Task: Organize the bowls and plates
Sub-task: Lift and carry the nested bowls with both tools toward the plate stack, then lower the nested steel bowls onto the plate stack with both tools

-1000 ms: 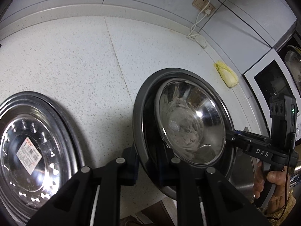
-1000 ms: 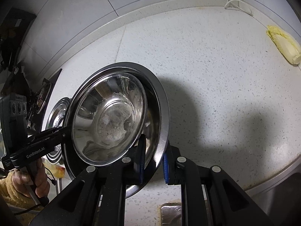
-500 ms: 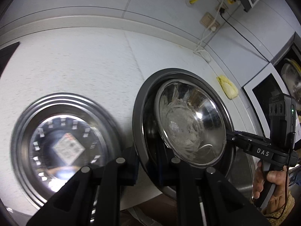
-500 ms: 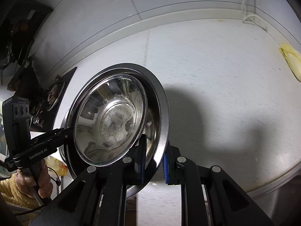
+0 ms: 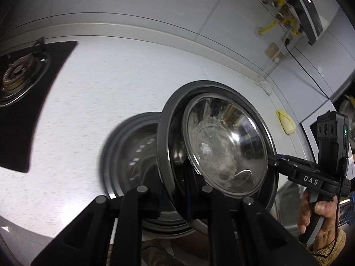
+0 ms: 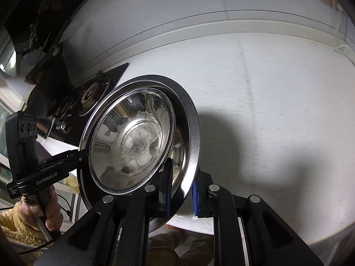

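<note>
Two grippers pinch one plate's rim from opposite sides. Left view: the left gripper (image 5: 174,201) clamps the tilted plate (image 5: 164,155), a bowl (image 5: 226,150) inside it, above a second plate (image 5: 115,155) on the table (image 5: 88,102); the right gripper (image 5: 271,163) grips the far rim. Right view: the right gripper (image 6: 182,196) clamps the plate (image 6: 190,137) holding the bowl (image 6: 133,144); the left gripper (image 6: 81,154) holds the opposite rim.

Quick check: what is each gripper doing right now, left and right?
Left gripper: closed on the rim of the steel plate carrying the steel bowl.
Right gripper: closed on the same plate's opposite rim.
</note>
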Demonstrator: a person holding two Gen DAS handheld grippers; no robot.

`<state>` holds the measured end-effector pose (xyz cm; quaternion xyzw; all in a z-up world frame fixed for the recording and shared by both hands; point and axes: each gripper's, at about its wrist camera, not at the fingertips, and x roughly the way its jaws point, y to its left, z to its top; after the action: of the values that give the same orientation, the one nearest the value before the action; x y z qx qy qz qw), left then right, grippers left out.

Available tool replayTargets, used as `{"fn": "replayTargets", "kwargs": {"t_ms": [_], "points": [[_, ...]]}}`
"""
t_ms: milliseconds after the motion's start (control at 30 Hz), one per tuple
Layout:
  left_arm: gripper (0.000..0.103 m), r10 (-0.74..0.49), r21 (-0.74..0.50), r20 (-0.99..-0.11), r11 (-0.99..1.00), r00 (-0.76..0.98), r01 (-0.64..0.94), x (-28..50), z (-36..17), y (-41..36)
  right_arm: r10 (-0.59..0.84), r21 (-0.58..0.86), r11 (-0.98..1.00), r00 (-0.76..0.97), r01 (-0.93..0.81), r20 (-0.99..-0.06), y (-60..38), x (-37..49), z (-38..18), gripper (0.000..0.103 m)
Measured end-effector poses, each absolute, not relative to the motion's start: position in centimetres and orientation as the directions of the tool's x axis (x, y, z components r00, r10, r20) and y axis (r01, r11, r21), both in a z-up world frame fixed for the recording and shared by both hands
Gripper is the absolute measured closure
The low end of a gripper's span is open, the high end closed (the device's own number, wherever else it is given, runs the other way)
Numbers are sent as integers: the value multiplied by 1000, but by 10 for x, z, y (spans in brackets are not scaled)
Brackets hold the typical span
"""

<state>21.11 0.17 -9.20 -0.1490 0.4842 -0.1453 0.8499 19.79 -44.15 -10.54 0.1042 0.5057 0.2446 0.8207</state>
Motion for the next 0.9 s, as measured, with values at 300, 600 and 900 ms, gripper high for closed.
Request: {"fn": "replayTargets", "kwargs": {"t_ms": [300, 600, 900], "points": [[90, -380, -397, -790, 915, 481, 71, 214, -96, 41, 521, 424, 848, 350, -319, -778, -405, 197, -111, 89], [91, -372, -386, -815, 920, 445, 62, 226, -115, 38, 508, 432, 857, 329, -280, -796, -388, 203, -123, 89], [90, -358, -371, -840, 927, 408, 49, 233, -135, 36, 504, 442, 861, 299, -253, -810, -385, 211, -140, 89]]}}
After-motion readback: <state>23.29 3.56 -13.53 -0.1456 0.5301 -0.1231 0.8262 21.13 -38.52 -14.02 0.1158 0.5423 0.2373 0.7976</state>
